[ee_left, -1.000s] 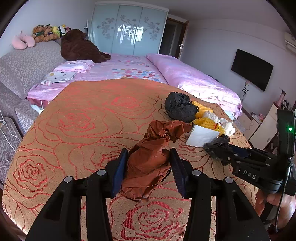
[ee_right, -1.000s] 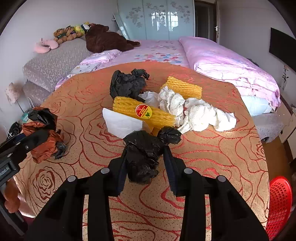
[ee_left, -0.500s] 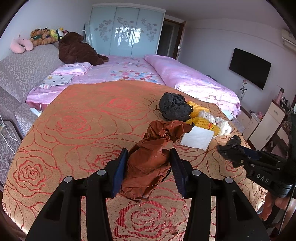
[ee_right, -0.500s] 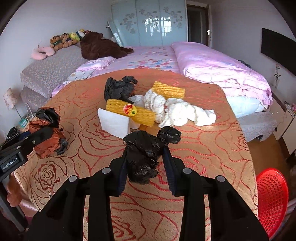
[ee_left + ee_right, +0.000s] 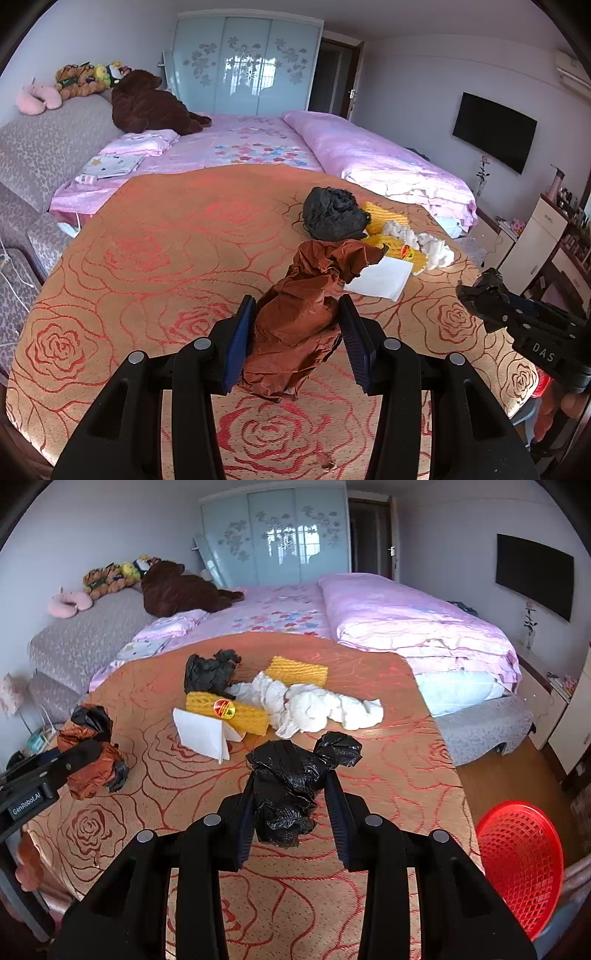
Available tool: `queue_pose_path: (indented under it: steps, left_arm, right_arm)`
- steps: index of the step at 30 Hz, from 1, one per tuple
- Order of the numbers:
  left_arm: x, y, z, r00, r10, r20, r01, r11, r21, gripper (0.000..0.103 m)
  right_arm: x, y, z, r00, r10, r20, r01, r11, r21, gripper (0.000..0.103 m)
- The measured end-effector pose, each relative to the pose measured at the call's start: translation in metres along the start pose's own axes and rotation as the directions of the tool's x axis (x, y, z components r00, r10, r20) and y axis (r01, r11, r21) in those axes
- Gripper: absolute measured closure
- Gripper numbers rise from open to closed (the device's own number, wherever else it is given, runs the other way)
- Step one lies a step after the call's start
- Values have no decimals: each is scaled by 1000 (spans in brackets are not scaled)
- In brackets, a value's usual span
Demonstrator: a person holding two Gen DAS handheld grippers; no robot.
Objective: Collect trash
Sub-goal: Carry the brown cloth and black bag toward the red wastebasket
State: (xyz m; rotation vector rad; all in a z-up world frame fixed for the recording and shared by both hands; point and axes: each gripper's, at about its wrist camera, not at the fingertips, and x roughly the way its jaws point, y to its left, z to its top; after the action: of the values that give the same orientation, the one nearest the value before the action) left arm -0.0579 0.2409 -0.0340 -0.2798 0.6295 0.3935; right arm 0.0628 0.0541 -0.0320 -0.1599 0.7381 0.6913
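Since a moment ago my right gripper (image 5: 291, 812) has pulled back from the trash pile, and the red basket (image 5: 521, 867) now shows more on its right. It is squeezed shut on a black bag (image 5: 291, 786). My left gripper (image 5: 295, 336) is clamped on a brown bag (image 5: 306, 310). Ahead of both lie yellow foam nets (image 5: 229, 712), a white cloth (image 5: 314, 705) and a white paper (image 5: 203, 734).
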Motion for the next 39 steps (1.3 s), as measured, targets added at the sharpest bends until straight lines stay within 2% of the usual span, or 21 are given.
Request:
queue_pose_path:
  steps: [17,28,39]
  left_arm:
    - [-5,-34,7,998,-65,1,65,997,52,59]
    - [-4,-88,13,990,-140,-6,139,981,133,59]
    - [4,-146,15,977,-211,-37,214,951,224,59]
  right_arm:
    - [-40,-35,-3,997,-48,67,42,996,80,68]
    - [-63,-78,-7,990,-114,87,101,984,145,68]
    - [-87,-126,-17,975,-202,96,176,958,226,68]
